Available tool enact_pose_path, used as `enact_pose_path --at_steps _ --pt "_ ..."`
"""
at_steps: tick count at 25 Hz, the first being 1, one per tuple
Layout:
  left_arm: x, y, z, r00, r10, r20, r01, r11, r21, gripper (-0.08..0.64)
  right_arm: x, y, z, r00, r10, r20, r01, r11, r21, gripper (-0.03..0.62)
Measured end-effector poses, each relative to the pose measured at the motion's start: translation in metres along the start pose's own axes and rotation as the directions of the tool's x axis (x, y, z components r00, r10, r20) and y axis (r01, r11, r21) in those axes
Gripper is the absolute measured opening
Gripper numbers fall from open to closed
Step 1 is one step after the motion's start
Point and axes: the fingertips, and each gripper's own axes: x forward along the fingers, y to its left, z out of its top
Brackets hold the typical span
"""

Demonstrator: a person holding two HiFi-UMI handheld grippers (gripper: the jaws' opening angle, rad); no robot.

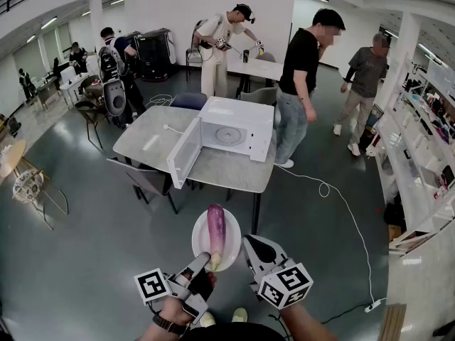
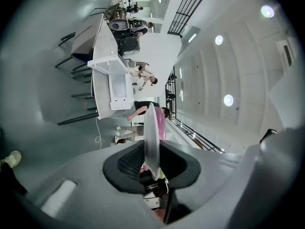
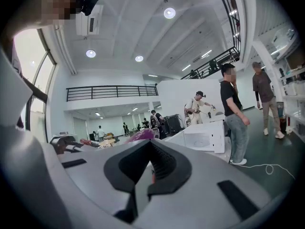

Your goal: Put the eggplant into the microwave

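While level, left gripper (image 1: pixel 205 261) gripping-side on plate (image 1: pixel 200 234).

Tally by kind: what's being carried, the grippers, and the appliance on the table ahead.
Eggplant: 1
Plate: 1
Microwave: 1
Grippers: 2, left gripper and right gripper
Total: 5

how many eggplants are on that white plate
1. The long purple eggplant lies on the round white plate, whose near rim the left gripper clamps. Nothing seems hidden there.
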Motion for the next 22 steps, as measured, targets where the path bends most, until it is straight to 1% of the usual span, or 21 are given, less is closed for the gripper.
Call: enact_pose_path --at_steps 8,13,22 --pt "0.003 0.001 0.0 1.0 0.0 0.002 0.0 1.0 -0.001 0.081 0.0 -0.003 -0.001 1.0 0.002 -0.002 -0.002 1.0 0.0 0.0" --pt "0.005 0.005 -0.002 1.0 0.01 0.001 -0.01 1.0 0.006 0.081 -0.002 -0.001 -0.002 0.999 0.033 -0.001 -0.033 0.999 0.018 0.002" --pt "0.015 0.014 0.001 1.0 0.025 0.006 -0.025 1.0 0.017 0.081 -0.01 -0.011 0.001 0.999 0.034 0.022 -0.035 0.999 0.032 0.002"
